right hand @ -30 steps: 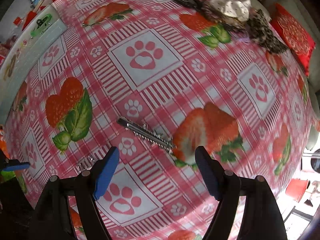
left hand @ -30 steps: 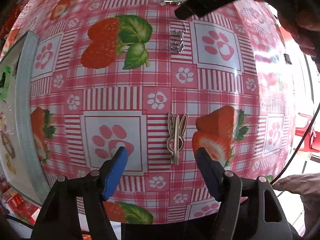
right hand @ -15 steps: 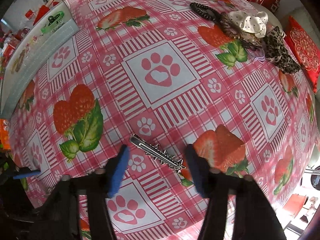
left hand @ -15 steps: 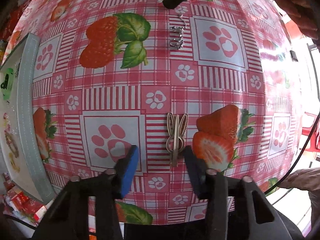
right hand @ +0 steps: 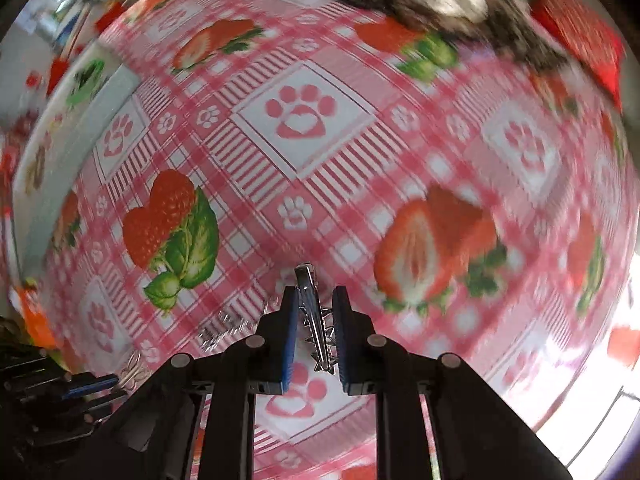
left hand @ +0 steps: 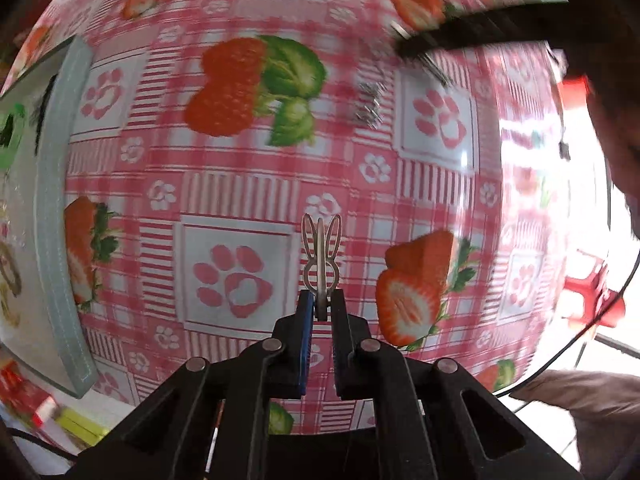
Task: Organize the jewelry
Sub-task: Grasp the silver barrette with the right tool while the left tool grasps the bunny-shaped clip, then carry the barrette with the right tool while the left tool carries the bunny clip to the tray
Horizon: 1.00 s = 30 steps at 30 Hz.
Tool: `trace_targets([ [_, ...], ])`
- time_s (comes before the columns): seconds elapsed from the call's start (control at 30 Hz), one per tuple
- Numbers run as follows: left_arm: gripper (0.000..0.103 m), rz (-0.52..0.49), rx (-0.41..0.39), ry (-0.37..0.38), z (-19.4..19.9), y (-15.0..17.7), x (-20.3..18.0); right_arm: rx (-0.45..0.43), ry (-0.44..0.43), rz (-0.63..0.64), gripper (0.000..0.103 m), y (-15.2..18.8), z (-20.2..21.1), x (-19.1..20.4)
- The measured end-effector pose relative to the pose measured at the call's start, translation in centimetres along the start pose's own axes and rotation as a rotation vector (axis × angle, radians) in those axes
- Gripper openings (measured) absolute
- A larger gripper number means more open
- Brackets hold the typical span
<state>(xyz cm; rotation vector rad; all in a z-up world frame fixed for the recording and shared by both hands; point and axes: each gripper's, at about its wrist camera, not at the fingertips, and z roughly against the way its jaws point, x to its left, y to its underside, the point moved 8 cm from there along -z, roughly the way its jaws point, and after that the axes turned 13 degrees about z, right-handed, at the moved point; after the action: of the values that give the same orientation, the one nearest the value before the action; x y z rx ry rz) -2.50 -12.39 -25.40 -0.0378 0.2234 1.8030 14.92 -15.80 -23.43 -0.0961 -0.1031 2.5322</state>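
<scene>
I hold the left gripper (left hand: 321,306) pointing steeply down over the tablecloth (left hand: 240,184). Its jaws have just been closing and now pinch the tail of the rabbit-shaped clip (left hand: 321,254), whose two ear loops stick out toward 12 o'clock beyond the blue pads (left hand: 306,320). The clip sits at the frame centre, between the paw-print square at 9 o'clock and the cut strawberry print at 3 o'clock.

In the left wrist view a small heap of silver jewelry (left hand: 368,106) lies on the cloth at 1 o'clock, well apart from the held clip. A pale tray (left hand: 56,216) borders the cloth at 9 o'clock (its contents are too blurred to name).

I hold the right gripper (right hand: 315,312) pointing straight down. Its jaws have also just been closing, with the toothed silver hair clip (right hand: 314,320) between them; the clip runs lengthwise along the gap, its plain end toward 12 o'clock, and the pads grip it. In that view, a pile of hair ties (right hand: 440,4) lies at 1 o'clock on the far part of the cloth, strongly blurred.
</scene>
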Motion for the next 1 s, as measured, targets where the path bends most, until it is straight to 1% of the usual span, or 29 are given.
trace_targets([
  [0.1, 0.014, 0.036, -0.012, 0.009, 1.2, -0.7, 1.0, -0.013, -0.067, -0.11, 0.019, 1.8, 0.8, -0.6],
  [0.2, 0.014, 0.052, -0.031, 0.02, 2.4, -1.2, 2.2, -0.028, -0.115, -0.185, 0.019, 3.5, 1.7, -0.7],
  [0.33, 0.014, 0.049, -0.063, 0.04, 3.9, -2.3, 4.1, -0.043, -0.143, -0.247, 0.019, 5.7, 2.6, -0.5],
  [0.43, 0.014, 0.026, -0.081, 0.047, 5.3, -3.1, 4.8, -0.053, -0.157, -0.288, 0.019, 7.0, 3.0, 0.1],
  [0.57, 0.014, -0.014, -0.101, 0.063, 7.4, -4.2, 6.1, -0.069, -0.166, -0.347, 0.019, 7.3, 3.6, 1.5],
  [0.63, 0.014, -0.038, -0.118, 0.067, 8.3, -4.4, 7.1, -0.072, -0.164, -0.367, 0.019, 6.3, 3.2, 2.3],
  [0.8, 0.014, -0.06, -0.147, 0.072, 9.7, -4.5, 9.0, -0.086, -0.153, -0.397, 0.019, 4.8, 4.0, 4.6],
  [1.0, 0.014, -0.029, -0.18, 0.071, 11.1, -4.7, 13.3, -0.104, -0.156, -0.368, 0.019, 1.6, 4.9, 8.1],
])
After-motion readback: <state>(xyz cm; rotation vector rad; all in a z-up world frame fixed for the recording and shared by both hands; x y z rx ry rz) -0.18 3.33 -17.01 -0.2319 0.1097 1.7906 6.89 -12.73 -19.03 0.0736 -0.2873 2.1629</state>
